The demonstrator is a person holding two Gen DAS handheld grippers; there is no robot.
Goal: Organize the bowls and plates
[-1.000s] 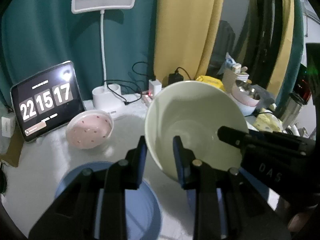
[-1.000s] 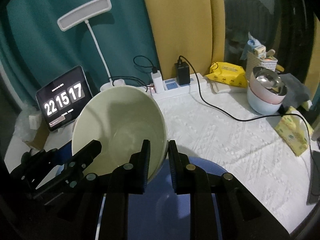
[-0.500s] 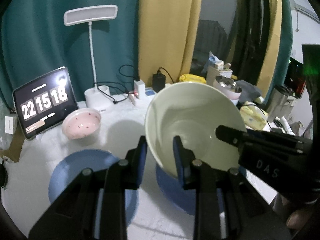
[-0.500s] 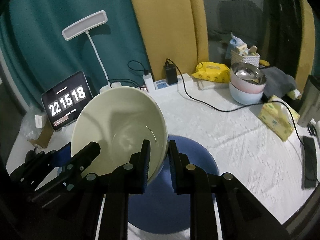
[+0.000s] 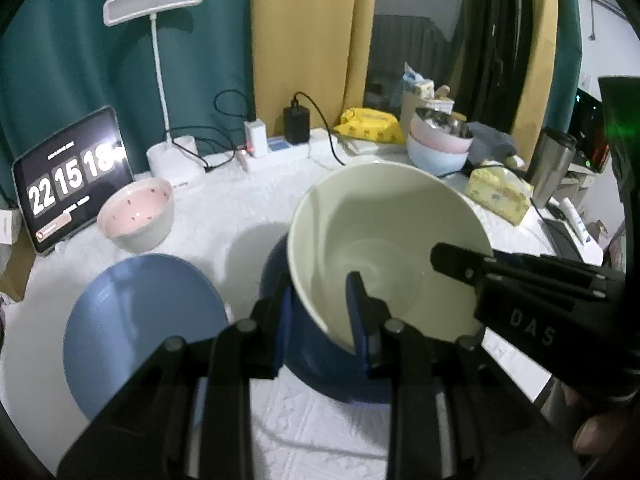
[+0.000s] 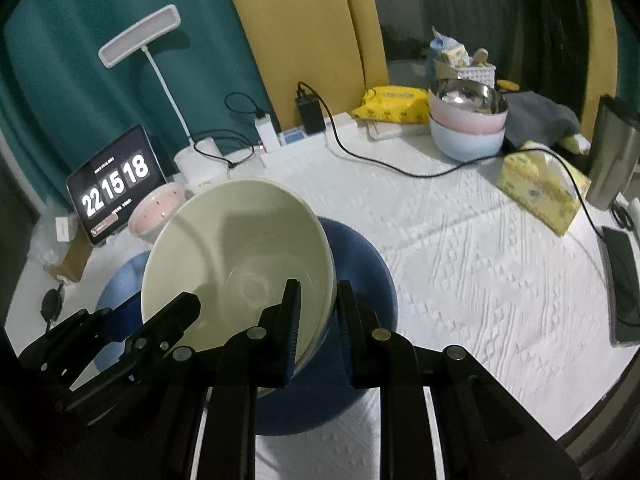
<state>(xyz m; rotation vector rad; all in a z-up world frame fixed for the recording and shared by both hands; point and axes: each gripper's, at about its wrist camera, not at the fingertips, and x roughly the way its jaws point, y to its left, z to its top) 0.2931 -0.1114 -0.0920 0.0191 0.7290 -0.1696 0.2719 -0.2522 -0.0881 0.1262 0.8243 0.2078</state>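
A large cream bowl (image 5: 384, 248) (image 6: 240, 256) hangs tilted between both grippers. My left gripper (image 5: 320, 300) is shut on its left rim, one finger inside and one outside. My right gripper (image 6: 316, 308) is shut on the opposite rim the same way. Each gripper shows in the other's view: the right gripper (image 5: 472, 268) and the left gripper (image 6: 160, 320). Directly beneath the bowl lies a dark blue plate (image 5: 340, 380) (image 6: 368, 272). A lighter blue plate (image 5: 136, 328) (image 6: 120, 280) lies to its left. Behind that stands a pink dotted bowl (image 5: 136, 216) (image 6: 160, 208).
A stack of pink and blue bowls (image 6: 466, 120) topped by a steel one stands at the back right. A tablet clock (image 6: 116, 184), a desk lamp (image 5: 172, 160) and a power strip with a black cable (image 6: 400, 168) line the back. A tissue box (image 6: 540, 196) and phone (image 6: 622, 280) sit right.
Both grippers carried the cream bowl back and to the right, sinking a little; it now hangs over the dark blue plate rather than the lighter one. Both grips are unchanged.
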